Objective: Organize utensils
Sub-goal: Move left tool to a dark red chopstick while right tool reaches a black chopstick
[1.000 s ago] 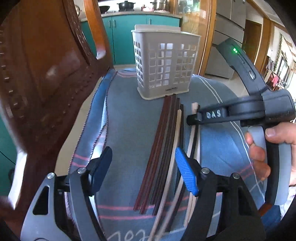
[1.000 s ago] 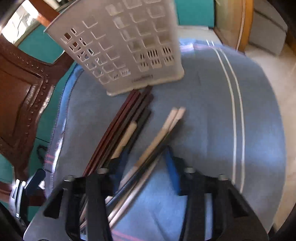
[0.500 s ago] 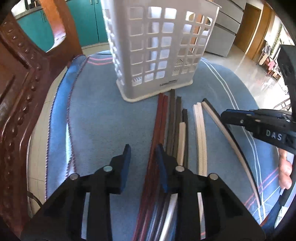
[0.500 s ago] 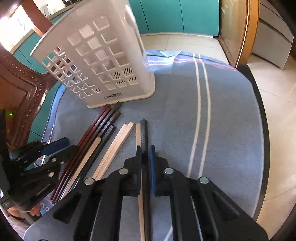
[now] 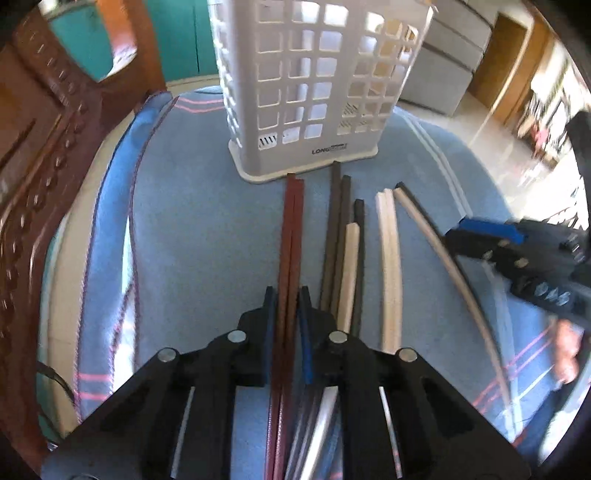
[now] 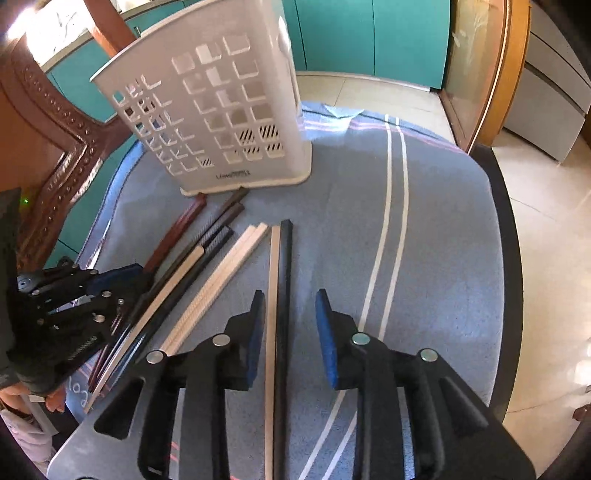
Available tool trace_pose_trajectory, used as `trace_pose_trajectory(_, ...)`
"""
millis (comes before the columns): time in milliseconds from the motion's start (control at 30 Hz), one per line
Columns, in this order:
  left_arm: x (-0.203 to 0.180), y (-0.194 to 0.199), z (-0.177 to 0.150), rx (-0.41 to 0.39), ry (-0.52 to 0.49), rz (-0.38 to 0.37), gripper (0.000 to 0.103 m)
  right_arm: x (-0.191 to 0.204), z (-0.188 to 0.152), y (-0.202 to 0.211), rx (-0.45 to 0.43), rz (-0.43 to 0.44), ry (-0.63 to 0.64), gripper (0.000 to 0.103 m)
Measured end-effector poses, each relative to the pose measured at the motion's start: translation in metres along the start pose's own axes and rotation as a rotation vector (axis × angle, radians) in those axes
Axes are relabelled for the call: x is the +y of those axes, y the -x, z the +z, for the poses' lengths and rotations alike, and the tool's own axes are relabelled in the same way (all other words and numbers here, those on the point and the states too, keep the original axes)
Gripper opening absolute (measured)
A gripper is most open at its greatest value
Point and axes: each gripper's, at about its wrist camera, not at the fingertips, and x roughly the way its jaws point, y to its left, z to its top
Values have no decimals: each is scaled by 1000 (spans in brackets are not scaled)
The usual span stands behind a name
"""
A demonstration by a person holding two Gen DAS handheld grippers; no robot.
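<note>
Several chopsticks lie on a blue cloth [image 5: 192, 236] in front of a white slotted utensil basket [image 5: 314, 85]. My left gripper [image 5: 287, 295] is shut on the pair of reddish-brown chopsticks [image 5: 291, 229], which point at the basket's base. Beside them lie dark brown chopsticks [image 5: 338, 221], a pale one [image 5: 351, 266] and a pale pair [image 5: 388, 251]. My right gripper [image 6: 290, 299] is open over a pale and a black chopstick [image 6: 282, 280], which lie between its jaws. The basket [image 6: 221, 110] and the left gripper [image 6: 110, 280] also show in the right wrist view.
A carved wooden chair back [image 5: 55, 147] stands close on the left. The cloth [image 6: 424, 240] with white stripes covers a round dark-rimmed table; its edge [image 6: 506, 229] curves on the right. Teal cabinets [image 6: 369, 33] and tiled floor lie beyond.
My left gripper has closed onto the reddish-brown pair and parted it from the other sticks. My right gripper has opened, letting go of the pale and black chopsticks.
</note>
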Motion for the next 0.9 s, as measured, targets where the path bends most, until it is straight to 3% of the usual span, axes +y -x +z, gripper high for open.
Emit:
trace_pose_trajectory(133,3,13,-11,-35,16,-50,13,-7,2,-6,0,0,-5,30)
trace_pose_trajectory(300,4,24,-16,-88,5,18,26,-9,-1,-10,-2,-12,-11,33)
trace_pose_trajectory(533,9,4,-11,-65,18,138,26,3,-1,-22,-1,-65,25,35)
trace_pose_trajectory(900,3,-3,-12,-69,-20,176,31,10,-3,-25,-18,-104,44,33)
